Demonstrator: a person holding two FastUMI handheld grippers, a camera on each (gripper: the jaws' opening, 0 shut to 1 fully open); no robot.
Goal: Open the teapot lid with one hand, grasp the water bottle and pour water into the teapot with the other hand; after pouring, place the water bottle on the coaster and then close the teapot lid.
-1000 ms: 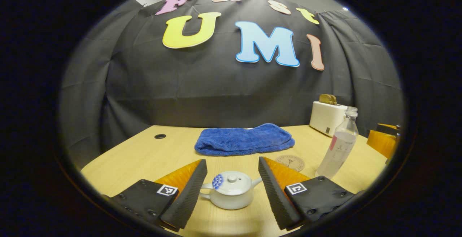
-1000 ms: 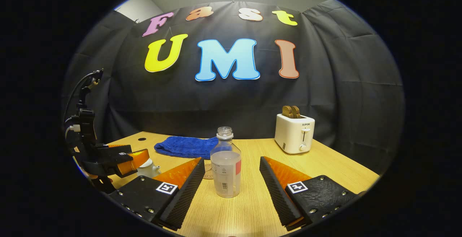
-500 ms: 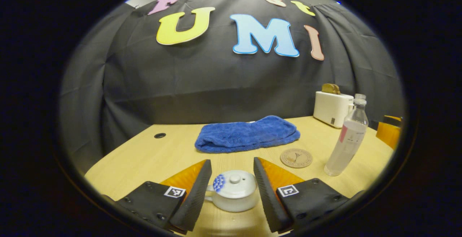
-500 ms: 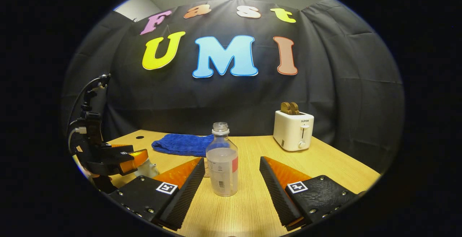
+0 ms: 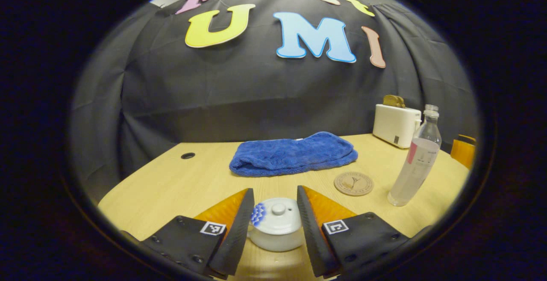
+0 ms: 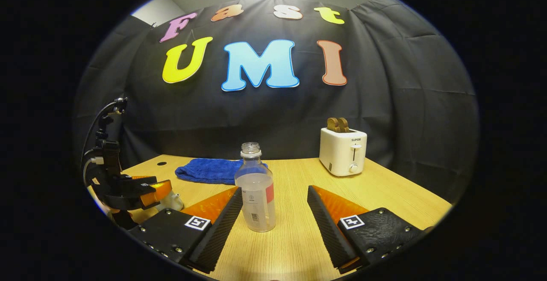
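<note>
I saw a pale grey-white teapot (image 5: 275, 234) with a blue dotted patch beside its lid (image 5: 277, 221), a deep blue towel (image 5: 294, 154), a tan coaster (image 5: 354, 184), a clear water bottle (image 6: 255, 189) with a red-and-white label, a cream toaster (image 6: 342, 151), and a light woodgrain bench (image 6: 299, 238).

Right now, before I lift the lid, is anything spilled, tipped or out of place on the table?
Nothing stands out. The teapot sits upright with its lid on, between the left gripper's fingers. The water bottle stands upright and uncapped, the coaster lies flat and bare, and the table looks dry.
</note>
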